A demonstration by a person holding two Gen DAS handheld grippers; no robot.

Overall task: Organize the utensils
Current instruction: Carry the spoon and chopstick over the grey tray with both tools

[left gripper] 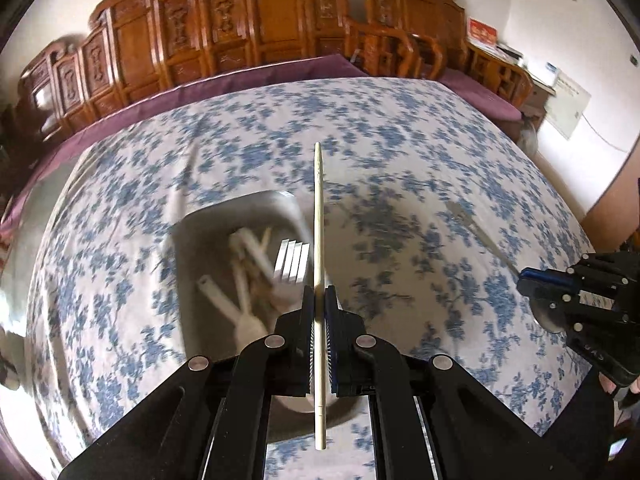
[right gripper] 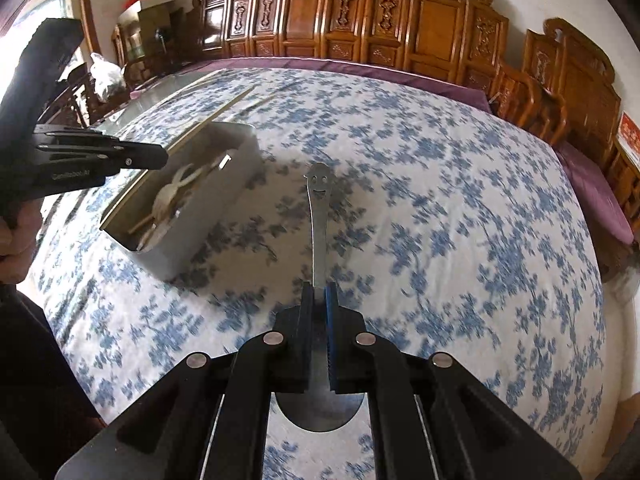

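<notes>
My left gripper (left gripper: 319, 300) is shut on a pale chopstick (left gripper: 318, 216) and holds it above a grey rectangular tray (left gripper: 192, 224) that holds several white spoons (left gripper: 248, 280) and a fork (left gripper: 294, 260). My right gripper (right gripper: 319, 296) is shut on a metal spoon (right gripper: 318, 220) with a smiley face on its handle end; its bowl shows under the fingers. The right gripper also shows in the left wrist view (left gripper: 532, 280), holding the spoon (left gripper: 476, 232) right of the tray. The left gripper shows in the right wrist view (right gripper: 160, 158) over the tray (right gripper: 224, 200).
The table has a blue floral cloth (right gripper: 440, 200) with a purple cloth (right gripper: 360, 66) beneath at the far edge. Carved wooden chairs (left gripper: 280, 24) line the far side. Boxes and a bag (right gripper: 106, 76) stand at the far left.
</notes>
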